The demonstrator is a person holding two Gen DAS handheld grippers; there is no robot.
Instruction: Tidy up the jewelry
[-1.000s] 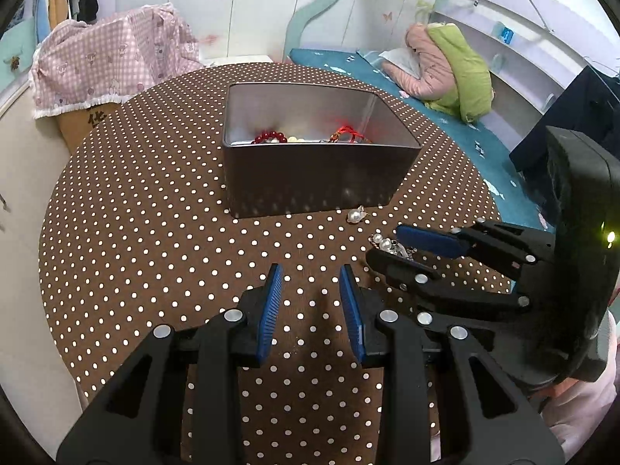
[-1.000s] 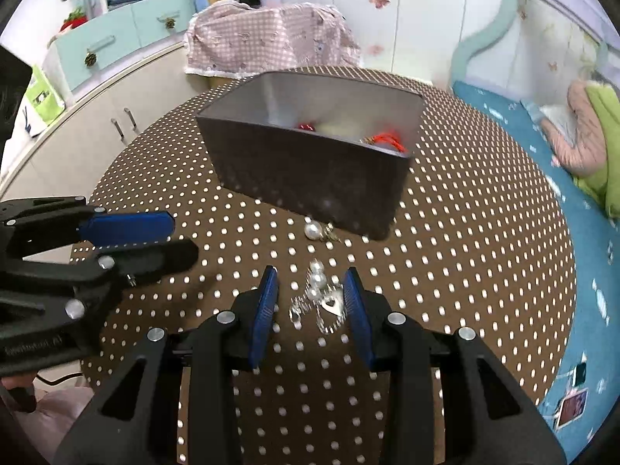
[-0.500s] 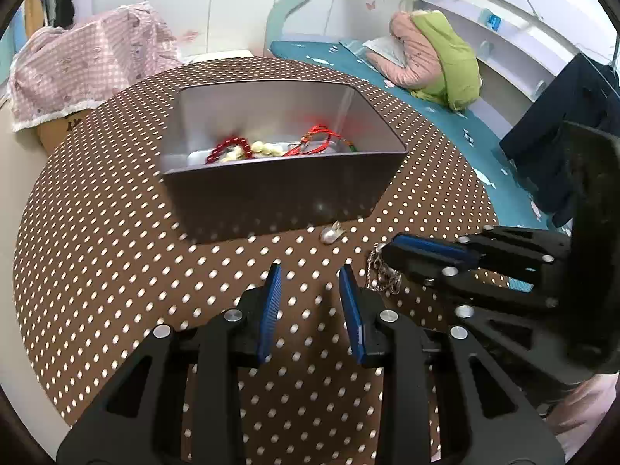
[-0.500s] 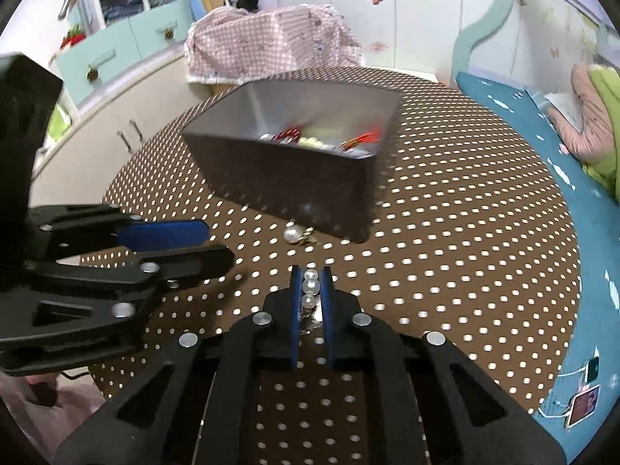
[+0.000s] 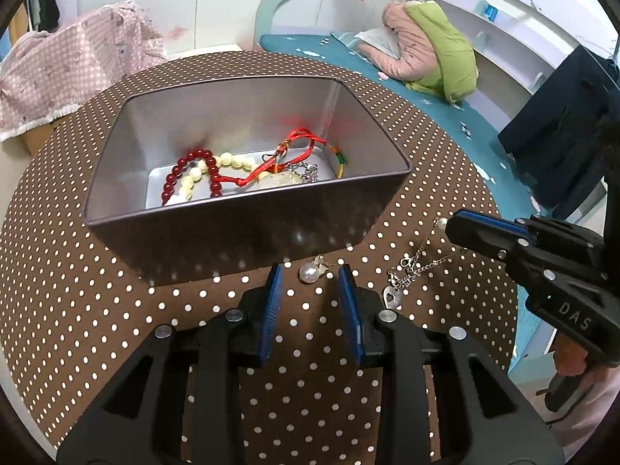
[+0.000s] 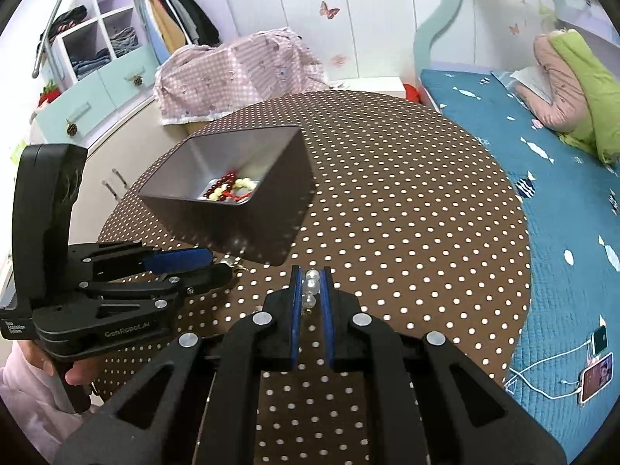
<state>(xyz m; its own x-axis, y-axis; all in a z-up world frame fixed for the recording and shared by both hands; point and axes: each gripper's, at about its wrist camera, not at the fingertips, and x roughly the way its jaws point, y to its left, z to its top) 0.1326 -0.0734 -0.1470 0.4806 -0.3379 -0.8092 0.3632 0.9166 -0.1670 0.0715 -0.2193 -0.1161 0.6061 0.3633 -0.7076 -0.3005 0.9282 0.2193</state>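
Near the table's (image 5: 58,310) front edge, the right gripper (image 6: 310,294) is clenched on a pearl-and-chain necklace (image 5: 410,271), its chain dangling clear of the cloth. The left gripper (image 5: 310,290) is released, straddling a loose pearl earring (image 5: 310,272) just before the metal tin (image 5: 248,228), which holds beaded bracelets (image 5: 197,178).
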